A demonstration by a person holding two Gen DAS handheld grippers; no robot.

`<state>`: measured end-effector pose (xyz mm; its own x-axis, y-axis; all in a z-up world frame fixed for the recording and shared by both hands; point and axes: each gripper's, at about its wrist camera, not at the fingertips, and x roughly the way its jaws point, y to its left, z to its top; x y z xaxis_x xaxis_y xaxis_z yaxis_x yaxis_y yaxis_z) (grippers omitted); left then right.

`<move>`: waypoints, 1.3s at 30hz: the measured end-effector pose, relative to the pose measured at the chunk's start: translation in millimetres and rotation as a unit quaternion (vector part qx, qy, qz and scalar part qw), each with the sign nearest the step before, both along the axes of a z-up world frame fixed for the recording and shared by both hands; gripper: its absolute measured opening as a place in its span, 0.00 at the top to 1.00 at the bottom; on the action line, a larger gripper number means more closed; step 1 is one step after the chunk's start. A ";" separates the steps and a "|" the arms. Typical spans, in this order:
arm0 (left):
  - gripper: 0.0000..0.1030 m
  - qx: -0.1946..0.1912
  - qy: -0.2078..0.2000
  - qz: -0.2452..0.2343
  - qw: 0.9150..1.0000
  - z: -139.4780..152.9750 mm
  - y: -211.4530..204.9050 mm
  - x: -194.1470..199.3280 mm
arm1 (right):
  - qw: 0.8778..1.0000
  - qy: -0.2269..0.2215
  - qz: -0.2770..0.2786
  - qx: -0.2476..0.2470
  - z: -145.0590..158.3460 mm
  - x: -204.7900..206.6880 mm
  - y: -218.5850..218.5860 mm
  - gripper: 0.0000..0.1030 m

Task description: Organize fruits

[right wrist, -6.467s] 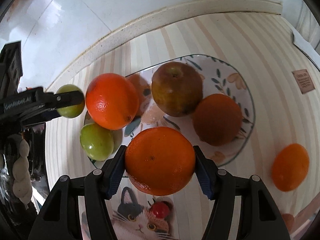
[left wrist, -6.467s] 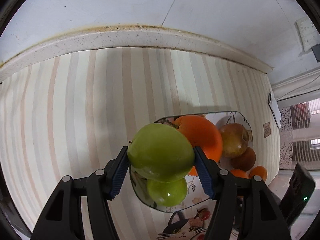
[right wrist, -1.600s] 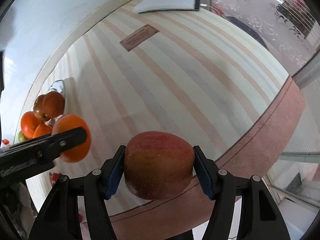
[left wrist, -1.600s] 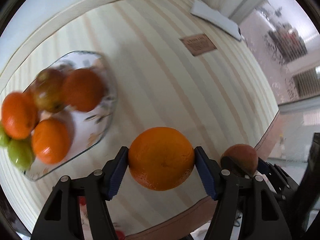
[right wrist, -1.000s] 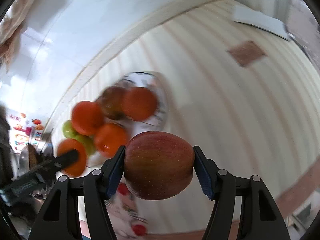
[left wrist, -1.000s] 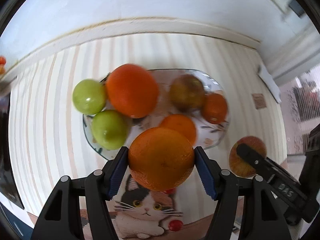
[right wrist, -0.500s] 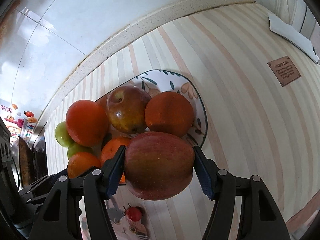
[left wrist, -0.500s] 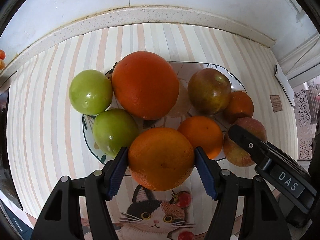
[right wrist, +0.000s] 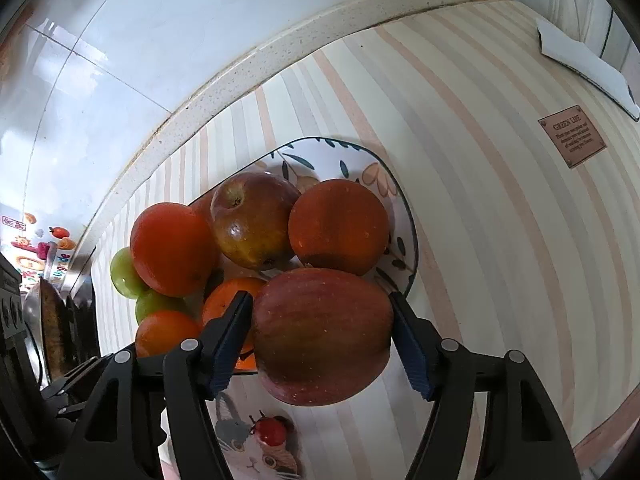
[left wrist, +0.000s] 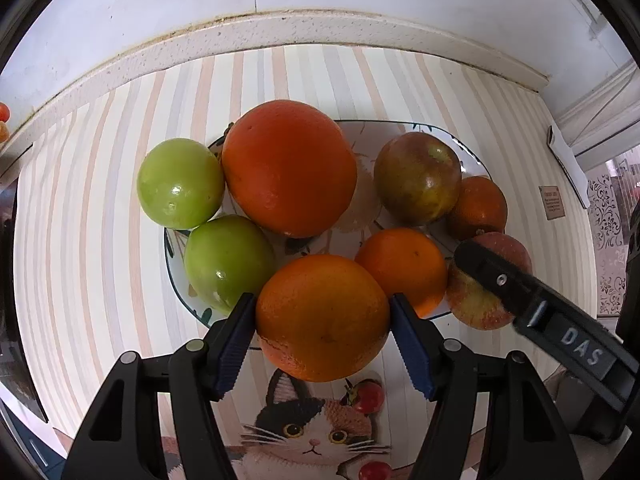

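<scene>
My left gripper (left wrist: 323,330) is shut on an orange (left wrist: 322,316) at the near rim of the patterned plate (left wrist: 400,130). My right gripper (right wrist: 320,334) is shut on a red apple (right wrist: 322,334), which shows in the left wrist view (left wrist: 480,304) at the plate's right near rim. On the plate lie a large orange (left wrist: 289,168), a dark apple (left wrist: 416,178), two smaller oranges (left wrist: 400,268) and a green fruit (left wrist: 228,262). Another green fruit (left wrist: 180,182) sits at its left edge.
The striped mat (left wrist: 100,240) has a cat picture (left wrist: 312,428) at its near edge. A stone backsplash ledge (left wrist: 280,28) runs behind. A brown label (right wrist: 572,136) and a white folded item (right wrist: 580,60) lie at the far right. Dark kitchen items (right wrist: 40,320) stand left.
Both grippers have swung back from the table's right end, each holding a fruit, and closed in on the plate. In the last half second they moved slightly closer.
</scene>
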<state>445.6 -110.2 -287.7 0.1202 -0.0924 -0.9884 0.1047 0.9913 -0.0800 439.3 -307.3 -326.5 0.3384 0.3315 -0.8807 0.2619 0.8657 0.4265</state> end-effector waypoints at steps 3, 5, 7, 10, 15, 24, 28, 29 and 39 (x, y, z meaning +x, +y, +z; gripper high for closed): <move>0.37 -0.001 0.005 0.004 1.000 -0.7 1.0 -0.5 | 1.000 -0.007 -0.002 -0.001 4.1 0.7 -1.0 0.18; 0.37 -0.004 0.002 0.008 1.000 -0.5 2.0 -0.8 | 1.000 -0.008 0.000 -0.002 4.8 1.7 -0.6 0.16; 0.37 -0.004 0.003 0.010 1.000 -0.7 1.7 0.0 | 1.000 -0.007 0.000 0.000 5.3 1.0 -1.1 0.16; 0.37 0.000 0.000 0.008 1.000 -0.9 -0.1 -0.8 | 1.000 -0.011 0.000 -0.003 8.1 -2.4 -2.1 0.16; 0.38 0.004 -0.026 0.007 1.000 -0.3 -0.2 -7.3 | 1.000 -0.025 0.006 -0.008 13.5 -8.5 -3.7 0.17; 0.39 -0.005 -0.066 0.011 0.998 4.9 0.8 -2.0 | 0.999 -0.033 0.007 -0.012 19.2 -10.2 -8.4 0.19; 0.39 -0.002 -0.098 -0.013 0.995 3.6 -5.2 -5.8 | 0.999 -0.033 0.009 -0.010 19.2 -11.1 -8.0 0.21; 0.38 -0.002 -0.105 -0.019 0.994 3.4 -6.9 -6.7 | 0.999 -0.031 0.012 -0.009 19.0 -11.9 -7.8 0.20; 0.38 0.009 -0.112 -0.052 0.992 1.8 -10.2 -14.2 | 1.000 -0.022 0.022 -0.007 13.0 -15.8 -8.2 0.20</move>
<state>431.4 -120.4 -285.9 0.3273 -0.0991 -0.9397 0.2206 0.9750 -0.0260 423.5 -315.5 -313.5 0.3626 0.3348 -0.8697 0.2055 0.8815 0.4250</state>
